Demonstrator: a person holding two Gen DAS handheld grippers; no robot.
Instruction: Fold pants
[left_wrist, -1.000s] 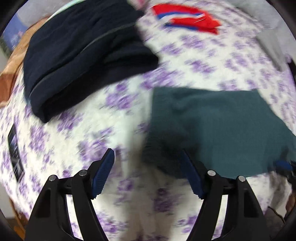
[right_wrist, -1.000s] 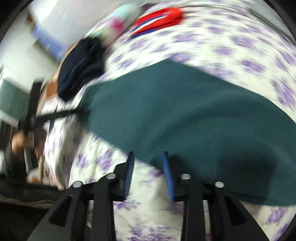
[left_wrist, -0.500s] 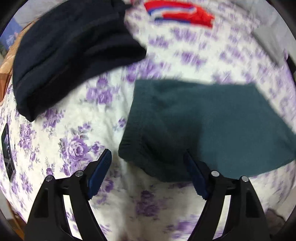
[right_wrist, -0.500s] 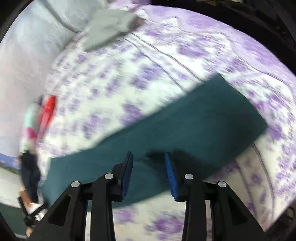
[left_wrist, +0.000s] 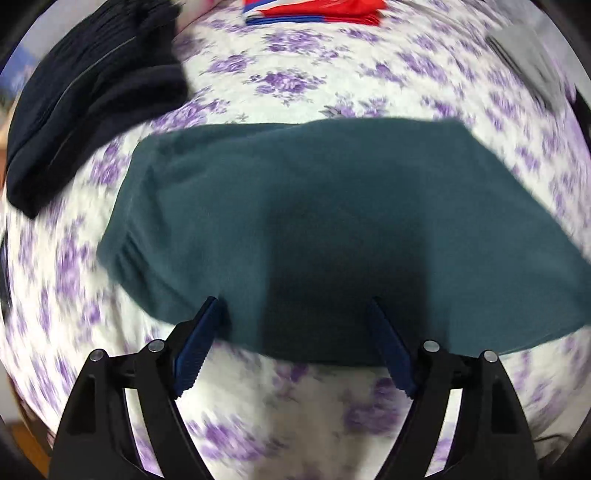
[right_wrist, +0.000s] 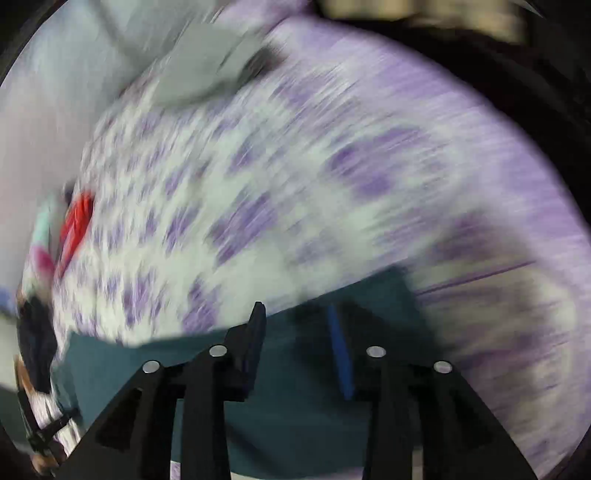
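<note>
On the bed (left_wrist: 295, 85): teal pants (left_wrist: 332, 206), folded flat.
Left gripper (left_wrist: 295, 347): jaws wide, empty, above the pants' 6 o'clock edge.
Right gripper (right_wrist: 297, 347): jaws half apart, just been opening, holding nothing.

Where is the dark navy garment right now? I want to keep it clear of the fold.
In the left wrist view the dark navy garment lies at the upper left on the floral bedsheet, apart from the teal pants and left of the red folded item.

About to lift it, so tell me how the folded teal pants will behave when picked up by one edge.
The teal pants look like soft fleece lying limp on the floral bedsheet, so they will probably droop. The fold would likely fall open. The fuzzy surface probably grips well.
</note>
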